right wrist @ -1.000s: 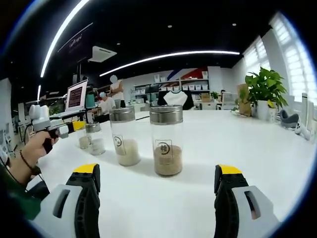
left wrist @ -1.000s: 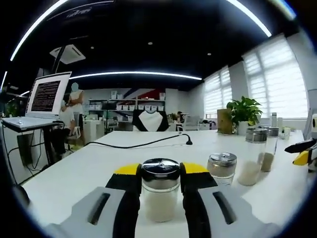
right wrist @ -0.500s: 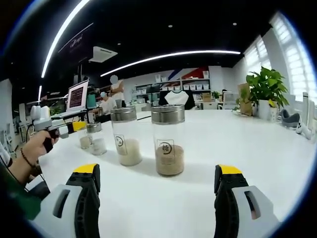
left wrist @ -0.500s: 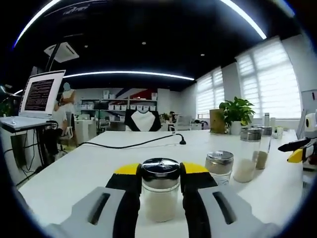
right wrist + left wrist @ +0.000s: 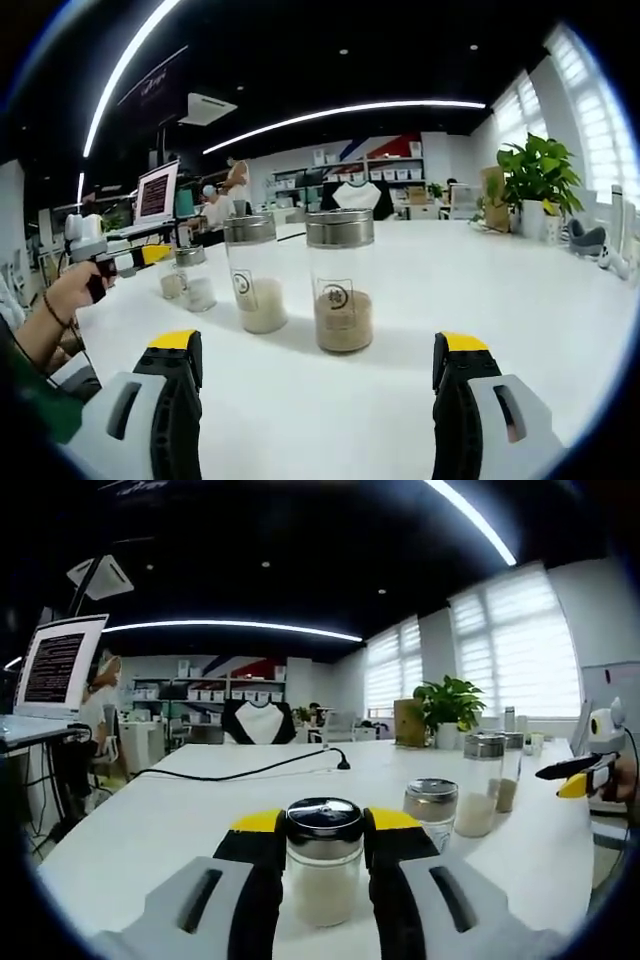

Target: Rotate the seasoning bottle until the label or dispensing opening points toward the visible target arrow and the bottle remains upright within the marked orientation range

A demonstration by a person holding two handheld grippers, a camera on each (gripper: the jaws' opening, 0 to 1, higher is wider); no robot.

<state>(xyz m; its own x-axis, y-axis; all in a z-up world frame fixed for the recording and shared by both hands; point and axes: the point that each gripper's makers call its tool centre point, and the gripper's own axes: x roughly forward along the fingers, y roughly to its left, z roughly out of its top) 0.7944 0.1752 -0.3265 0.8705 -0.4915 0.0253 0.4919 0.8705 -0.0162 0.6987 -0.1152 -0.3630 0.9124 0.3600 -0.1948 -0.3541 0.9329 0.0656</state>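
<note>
White table (image 5: 150,820), bottle (image 5: 324,872) label unseen

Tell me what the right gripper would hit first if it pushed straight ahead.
Most likely the tall jar of brown seasoning, which stands nearly centred ahead of the open right gripper. The jar of white grains sits left of that line.

I see a black cable (image 5: 250,772) crossing the white table (image 5: 180,810), a potted plant (image 5: 447,705) at its far edge, a laptop (image 5: 50,675) beside it.
</note>
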